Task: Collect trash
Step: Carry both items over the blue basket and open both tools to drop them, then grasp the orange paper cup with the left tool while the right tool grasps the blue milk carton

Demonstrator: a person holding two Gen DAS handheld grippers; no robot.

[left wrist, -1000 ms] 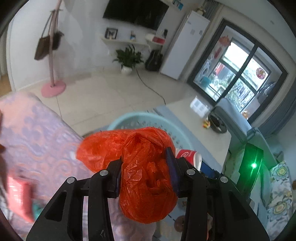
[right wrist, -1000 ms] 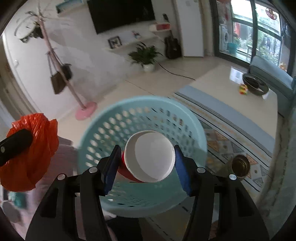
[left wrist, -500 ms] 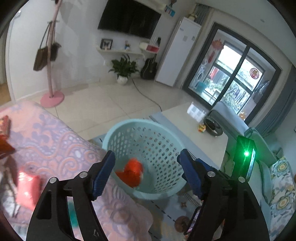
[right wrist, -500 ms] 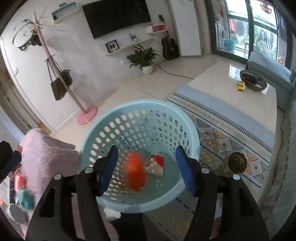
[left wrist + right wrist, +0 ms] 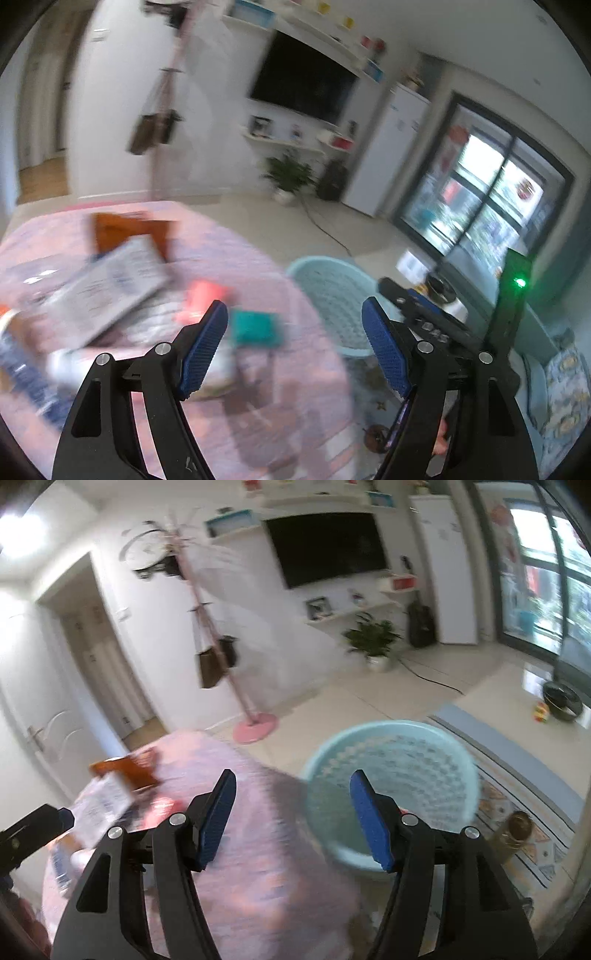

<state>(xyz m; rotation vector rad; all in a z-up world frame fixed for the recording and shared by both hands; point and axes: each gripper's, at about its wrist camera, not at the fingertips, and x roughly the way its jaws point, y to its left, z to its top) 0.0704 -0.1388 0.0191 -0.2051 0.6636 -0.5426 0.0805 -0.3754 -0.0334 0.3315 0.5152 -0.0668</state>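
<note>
My left gripper (image 5: 293,332) is open and empty above a table with a pink patterned cloth (image 5: 229,406). Blurred litter lies on the cloth: a teal packet (image 5: 255,326), a red packet (image 5: 201,297), a printed paper sheet (image 5: 110,291) and an orange-brown box (image 5: 125,230). The light blue basket (image 5: 332,291) stands on the floor right of the table. My right gripper (image 5: 291,818) is open and empty, over the table edge, with the basket (image 5: 402,760) to its right. The basket's contents are hidden by blur.
A pink coat stand with bags (image 5: 218,657) stands by the wall. A low table (image 5: 517,709) with a dark bowl (image 5: 561,701) is at the right. A tin can (image 5: 517,829) stands on the patterned rug. My other gripper shows at the left edge (image 5: 29,830).
Both grippers let go over the basket: the orange bag and the red cup dropped in. Both have since swung left toward the pink-clothed table, jaws open.
</note>
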